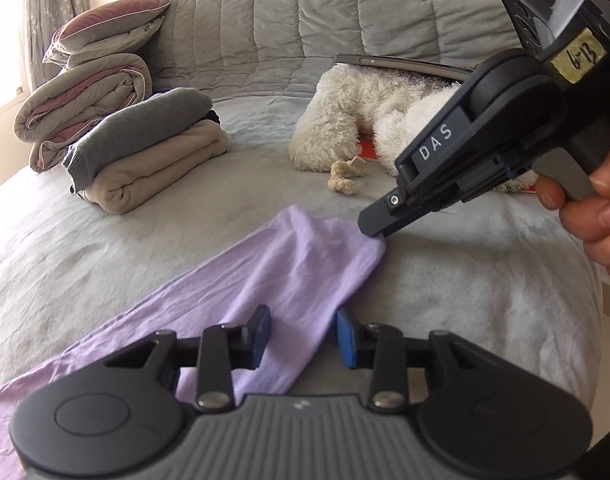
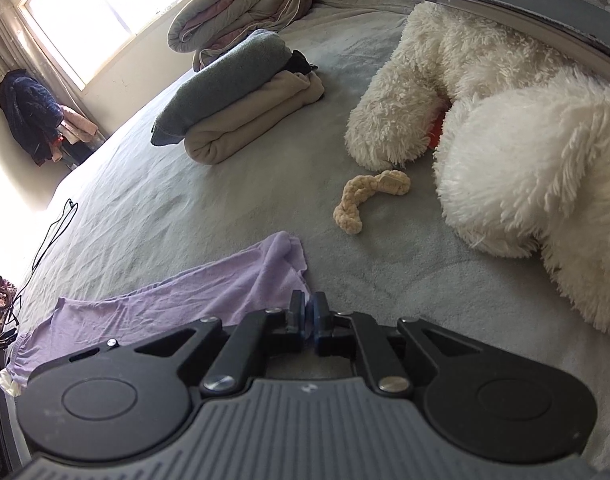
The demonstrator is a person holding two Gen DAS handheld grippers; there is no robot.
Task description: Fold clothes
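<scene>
garment (image 1: 297, 264): lilac | thin, wrinkled | flat on bed (image 1: 445, 276)

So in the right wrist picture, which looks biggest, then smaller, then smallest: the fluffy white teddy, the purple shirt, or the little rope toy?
1. Fluffy white teddy, though it lies near the camera and runs out of frame.
2. Purple shirt, partly hidden by the gripper.
3. Rope toy, clearly smallest.

My left tool (image 1: 303, 326): black linkage arms, blue pads, silver rivets, ribbed grey housing. My right tool (image 1: 375, 232): black body lettered "DAS", yellow tape label, grey trigger.
</scene>
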